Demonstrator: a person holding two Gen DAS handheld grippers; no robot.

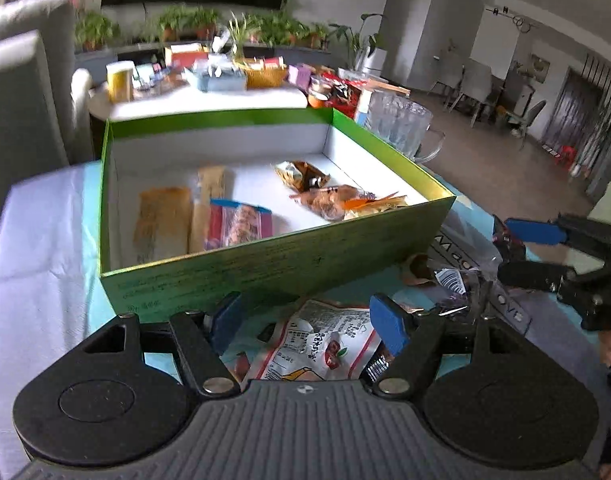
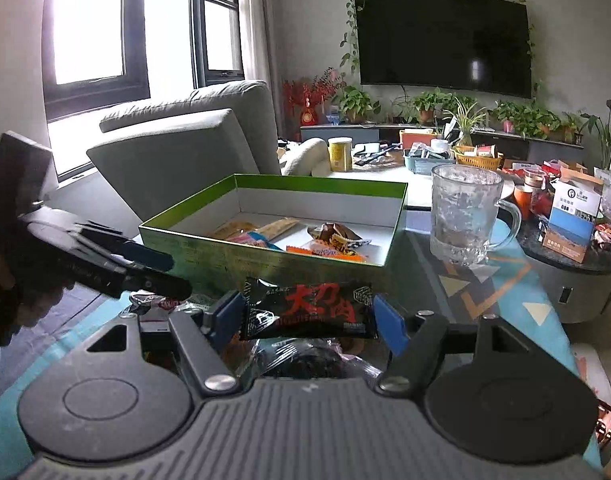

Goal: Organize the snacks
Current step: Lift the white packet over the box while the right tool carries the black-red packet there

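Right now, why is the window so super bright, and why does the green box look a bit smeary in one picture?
In the right wrist view daylight floods the window, washing the panes out to white, while the green box looks sharp. In the left wrist view the green box and the snacks inside it are smeared by motion blur, and the fisheye lens bends its straight edges.

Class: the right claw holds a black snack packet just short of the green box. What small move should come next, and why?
Probably carry the black snack packet, gripped in the right claw, forward over the green box wall, since other snacks already lie inside.
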